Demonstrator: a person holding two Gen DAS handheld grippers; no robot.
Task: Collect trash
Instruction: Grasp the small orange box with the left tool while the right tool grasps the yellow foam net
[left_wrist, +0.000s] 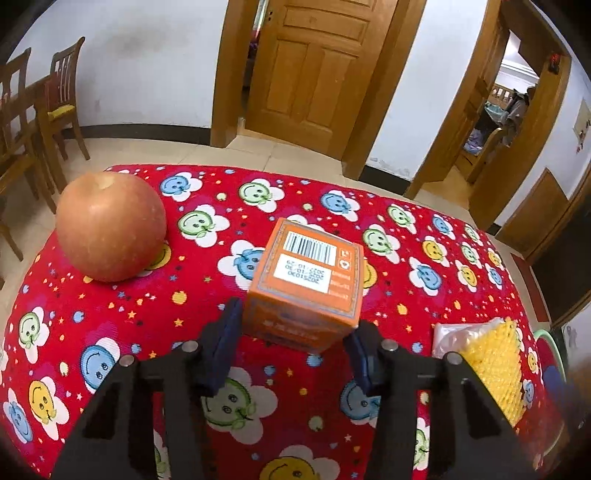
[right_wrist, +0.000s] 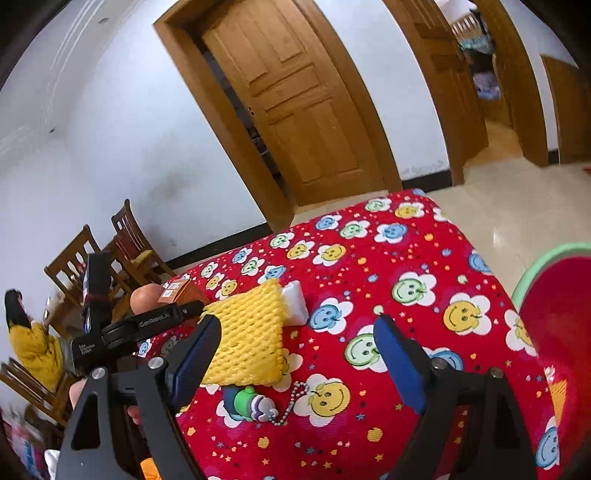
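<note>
A small orange box (left_wrist: 306, 280) with a barcode label stands on the red flower-print tablecloth (left_wrist: 406, 295). My left gripper (left_wrist: 295, 326) is shut on it, one blue pad against each lower side. In the right wrist view a yellow foam net (right_wrist: 247, 339) lies on the cloth with a white packet (right_wrist: 295, 302) behind it. My right gripper (right_wrist: 299, 326) stands open just in front; its left finger overlaps the net's edge and nothing is gripped. The net (left_wrist: 498, 365) and a clear wrapper (left_wrist: 454, 336) also show at the right of the left wrist view.
A large apple (left_wrist: 110, 227) sits at the table's left. A green and purple keychain toy (right_wrist: 251, 402) lies near my right gripper. A red bin with a green rim (right_wrist: 554, 314) stands off the table's right side. Wooden chairs (left_wrist: 59, 107) and a person in yellow (right_wrist: 33, 347) are beyond.
</note>
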